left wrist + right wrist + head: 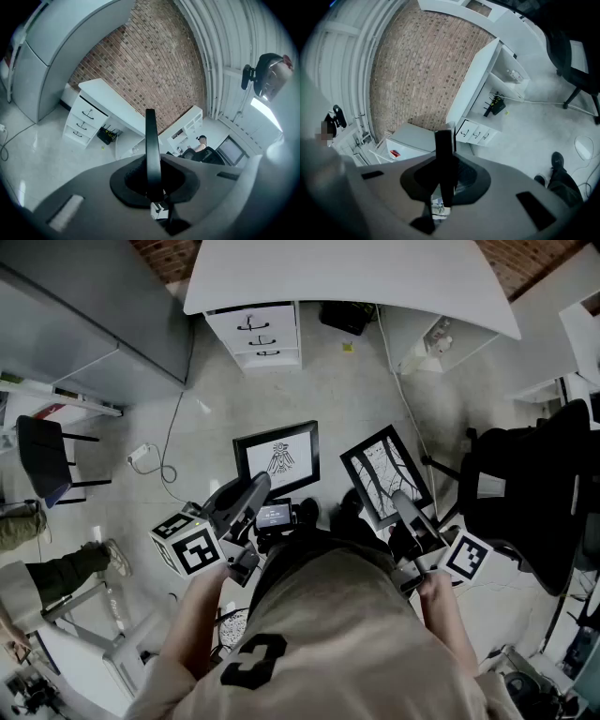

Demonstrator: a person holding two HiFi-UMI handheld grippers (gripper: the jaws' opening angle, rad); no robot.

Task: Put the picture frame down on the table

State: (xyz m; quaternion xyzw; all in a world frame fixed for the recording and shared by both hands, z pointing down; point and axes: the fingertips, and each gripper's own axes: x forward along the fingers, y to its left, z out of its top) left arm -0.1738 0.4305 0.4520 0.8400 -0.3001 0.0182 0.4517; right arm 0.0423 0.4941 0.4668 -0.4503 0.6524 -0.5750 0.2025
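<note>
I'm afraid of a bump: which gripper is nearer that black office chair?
Right. The right gripper, shut on its picture frame, is close beside the black office chair; the left gripper is across the person's body, farther off.

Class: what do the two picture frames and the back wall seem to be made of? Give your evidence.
Left picture frame and right picture frame: smooth black edging, wood or plastic, unclear which. Wall: bare brick, red-brown courses with pale mortar lines.
</note>
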